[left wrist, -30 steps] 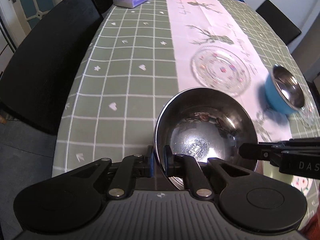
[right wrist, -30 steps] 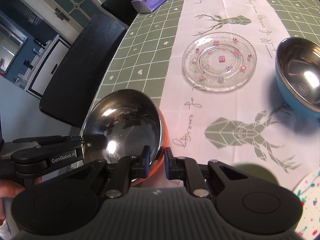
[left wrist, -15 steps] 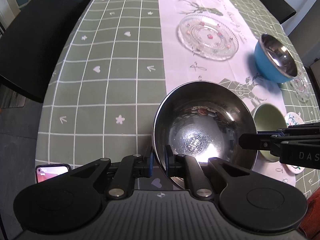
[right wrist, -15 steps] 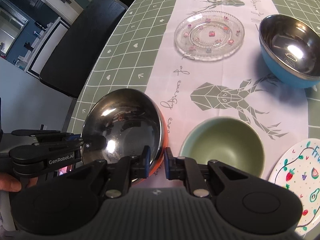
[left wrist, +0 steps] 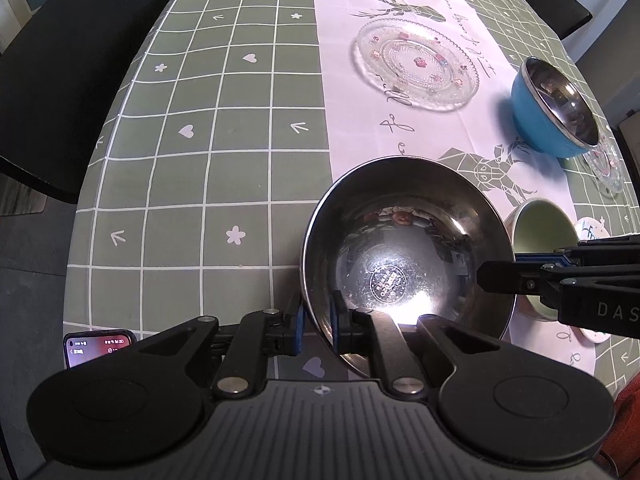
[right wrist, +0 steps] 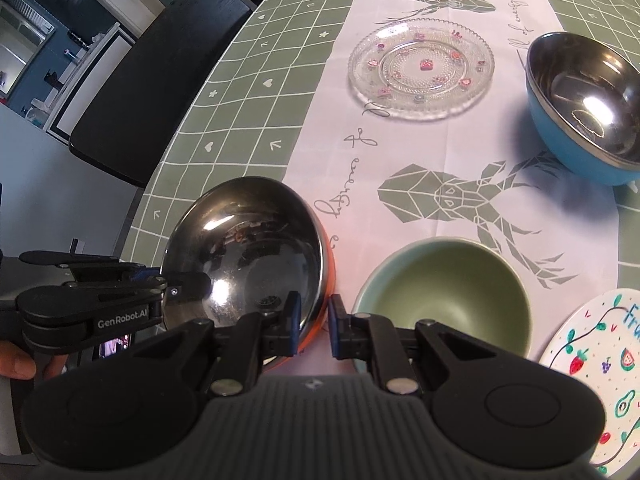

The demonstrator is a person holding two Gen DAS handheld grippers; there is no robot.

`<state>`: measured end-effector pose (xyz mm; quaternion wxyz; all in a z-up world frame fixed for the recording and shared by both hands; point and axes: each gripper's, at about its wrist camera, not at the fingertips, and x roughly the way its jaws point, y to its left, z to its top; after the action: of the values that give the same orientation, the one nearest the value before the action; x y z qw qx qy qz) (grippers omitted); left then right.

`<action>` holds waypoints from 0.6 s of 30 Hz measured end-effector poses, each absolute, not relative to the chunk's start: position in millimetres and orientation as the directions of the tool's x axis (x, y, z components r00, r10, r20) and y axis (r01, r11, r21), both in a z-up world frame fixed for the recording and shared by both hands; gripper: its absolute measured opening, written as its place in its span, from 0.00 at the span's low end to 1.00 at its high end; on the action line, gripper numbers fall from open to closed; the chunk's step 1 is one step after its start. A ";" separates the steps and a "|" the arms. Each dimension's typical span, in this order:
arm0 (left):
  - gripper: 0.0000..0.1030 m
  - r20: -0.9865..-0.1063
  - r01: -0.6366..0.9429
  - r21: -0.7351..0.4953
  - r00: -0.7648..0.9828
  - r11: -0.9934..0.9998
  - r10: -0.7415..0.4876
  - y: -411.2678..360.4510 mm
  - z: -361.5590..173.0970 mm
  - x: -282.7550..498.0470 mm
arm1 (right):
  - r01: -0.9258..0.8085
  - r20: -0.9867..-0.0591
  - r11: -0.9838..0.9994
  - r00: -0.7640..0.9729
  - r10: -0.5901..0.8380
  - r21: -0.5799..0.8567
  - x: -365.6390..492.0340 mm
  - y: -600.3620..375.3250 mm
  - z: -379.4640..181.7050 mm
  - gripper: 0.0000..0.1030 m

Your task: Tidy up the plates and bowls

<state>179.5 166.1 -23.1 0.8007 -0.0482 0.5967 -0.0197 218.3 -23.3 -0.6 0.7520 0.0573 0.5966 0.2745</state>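
A steel bowl with an orange outside (left wrist: 404,256) (right wrist: 248,248) is held low over the table's near edge by both grippers. My left gripper (left wrist: 318,320) is shut on its near rim; it also shows in the right wrist view (right wrist: 176,284). My right gripper (right wrist: 312,320) is shut on the rim's right side and also shows in the left wrist view (left wrist: 492,280). A green ceramic bowl (right wrist: 444,296) (left wrist: 540,232) stands just right of it. A blue steel bowl (right wrist: 584,100) (left wrist: 556,108) and a clear glass plate (right wrist: 420,68) (left wrist: 416,64) lie farther off.
A painted fruit plate (right wrist: 600,380) lies at the near right. A second glass plate (left wrist: 608,164) lies behind the blue bowl. A phone (left wrist: 100,346) lies at the table's near left edge. A black bench (right wrist: 160,72) runs along the left side.
Both grippers have carried the steel bowl back toward the table's near edge and lower. The green bowl, the fruit plate and the phone have come into view.
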 end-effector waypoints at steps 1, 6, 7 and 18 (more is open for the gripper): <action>0.17 -0.953 -0.019 -0.095 0.291 0.995 -0.086 165.1 -22.6 179.7 | -0.347 -0.865 0.841 0.137 0.483 0.415 218.1 -22.8 0.0 0.16; 0.32 -0.945 -0.006 -0.076 0.320 0.997 -0.071 162.3 -16.2 180.3 | -0.371 -0.860 0.836 0.157 0.485 0.404 214.8 -19.4 6.1 0.27; 0.33 -0.943 0.000 -0.069 0.325 0.998 -0.065 161.6 -14.8 180.7 | -0.374 -0.858 0.835 0.162 0.488 0.404 214.5 -19.6 7.8 0.30; 0.38 -0.894 0.060 0.014 0.448 0.998 -0.014 150.5 17.7 181.7 | -0.415 -0.825 0.822 0.240 0.512 0.389 215.8 -28.7 36.2 0.37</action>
<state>181.7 150.5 17.7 0.8507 0.0220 0.5248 -0.0220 215.8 -28.7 36.2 0.7862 0.0448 0.5414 0.2946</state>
